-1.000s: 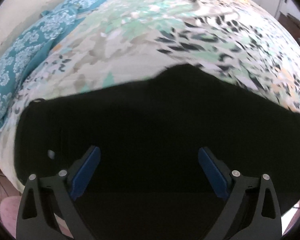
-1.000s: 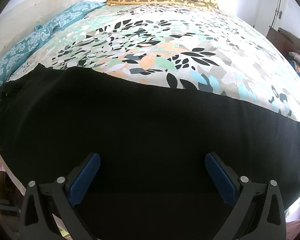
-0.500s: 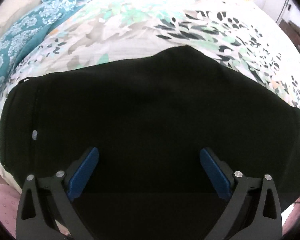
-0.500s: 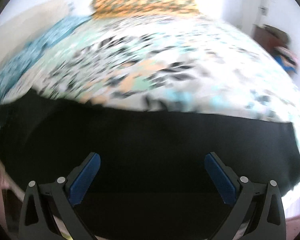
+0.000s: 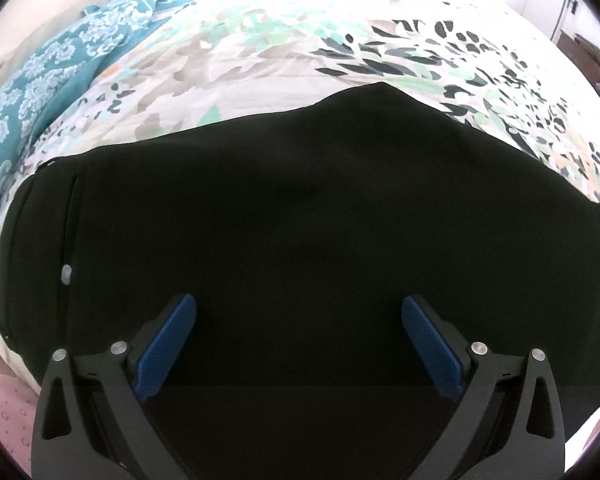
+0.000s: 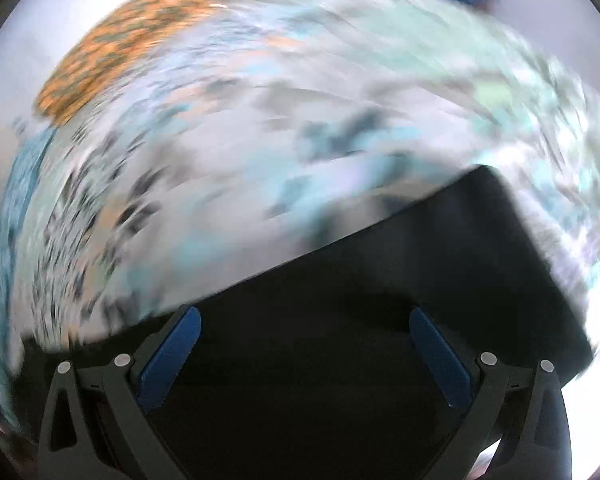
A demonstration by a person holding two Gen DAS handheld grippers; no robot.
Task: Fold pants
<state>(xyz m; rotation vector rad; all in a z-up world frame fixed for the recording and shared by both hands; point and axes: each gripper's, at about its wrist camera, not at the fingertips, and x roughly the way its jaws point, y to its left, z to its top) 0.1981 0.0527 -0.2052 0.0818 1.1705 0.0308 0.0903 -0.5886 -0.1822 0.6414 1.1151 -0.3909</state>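
At the left edge of the bed, a teal patterned cloth [image 5: 48, 92] lay bunched along the floral bedspread [image 5: 260, 40]. Just inside it began the black pants [image 5: 300, 220], spread flat across the near edge of the bed with their long axis running left to right. What looked like the waistband end sat at the left, marked by a vertical seam and a small pale button [image 5: 66, 273]; the far edge rose to a blunt peak near the middle, probably the crotch.

The left gripper [image 5: 299, 344] hung over the pants with its blue pads spread wide and nothing between them. The cloth lay directly ahead of and beneath it, with the waistband off to its left. Whether the fingertips touched the fabric could not be told.

Further right, the right wrist view was heavily smeared by motion. The right gripper [image 6: 305, 354] was likewise spread and empty. Here the pants [image 6: 420, 300] showed a squared corner [image 6: 488, 172] ahead and to the right, most likely the leg cuffs. An orange patterned pillow [image 6: 124, 44] sat at the far edge of the bed.

The pants appeared still at full length. The next fold would likely turn on the two ends: the left gripper was nearer the waistband, the right nearer the cuffs, so bringing one end over the other would run along that left-right axis.
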